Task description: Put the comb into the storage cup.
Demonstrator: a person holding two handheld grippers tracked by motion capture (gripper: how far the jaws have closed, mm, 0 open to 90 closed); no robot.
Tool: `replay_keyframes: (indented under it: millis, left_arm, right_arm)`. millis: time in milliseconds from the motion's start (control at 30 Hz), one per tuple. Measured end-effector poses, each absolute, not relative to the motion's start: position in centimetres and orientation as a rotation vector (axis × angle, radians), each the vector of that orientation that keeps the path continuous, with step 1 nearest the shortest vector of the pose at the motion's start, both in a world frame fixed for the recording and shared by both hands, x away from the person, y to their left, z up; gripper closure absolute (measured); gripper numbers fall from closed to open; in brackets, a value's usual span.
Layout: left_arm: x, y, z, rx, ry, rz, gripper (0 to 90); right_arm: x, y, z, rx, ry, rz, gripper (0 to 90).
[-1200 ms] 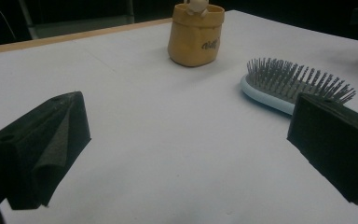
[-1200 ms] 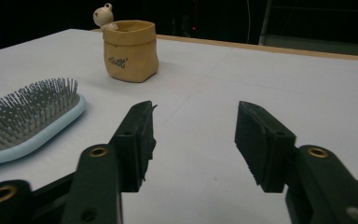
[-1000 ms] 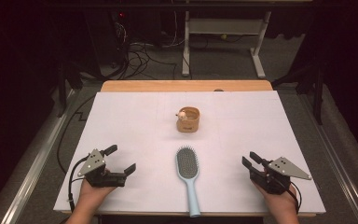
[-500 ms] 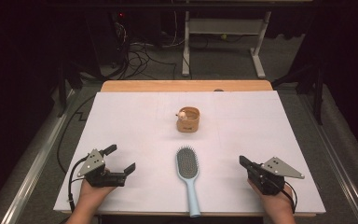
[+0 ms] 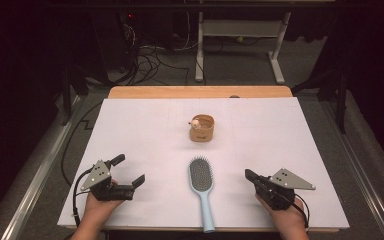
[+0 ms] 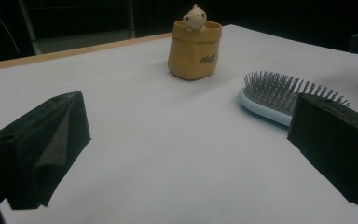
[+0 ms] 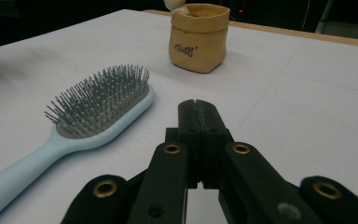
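On the white worktop [image 5: 145,130], the left gripper [image 5: 130,171] rests near the front left edge, its jaws spread wide with nothing between them. Right of it, at the front centre, lies the hairbrush [image 5: 201,187], bristles up, handle toward the person. Beyond its head, well apart, stands a tan pouch [image 5: 201,129] with a small bear figure [image 5: 195,121] at its rim. At the front right, the right gripper [image 5: 249,174] points toward the hairbrush; its jaws have just closed together, holding nothing, short of the brush.
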State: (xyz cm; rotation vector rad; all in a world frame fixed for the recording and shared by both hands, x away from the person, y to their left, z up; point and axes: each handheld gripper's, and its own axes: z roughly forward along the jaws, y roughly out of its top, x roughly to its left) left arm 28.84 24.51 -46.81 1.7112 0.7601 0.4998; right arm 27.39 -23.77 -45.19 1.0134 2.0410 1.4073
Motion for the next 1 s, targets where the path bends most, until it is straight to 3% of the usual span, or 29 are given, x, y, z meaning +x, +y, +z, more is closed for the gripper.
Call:
replay_keyframes:
  millis: [1000]
  left_arm:
    - [28.8,25.0,-46.8,1.688,0.788,0.529,0.6]
  right_arm:
    - [26.1,-16.7,-45.7,0.807,2.333,1.445,90.0]
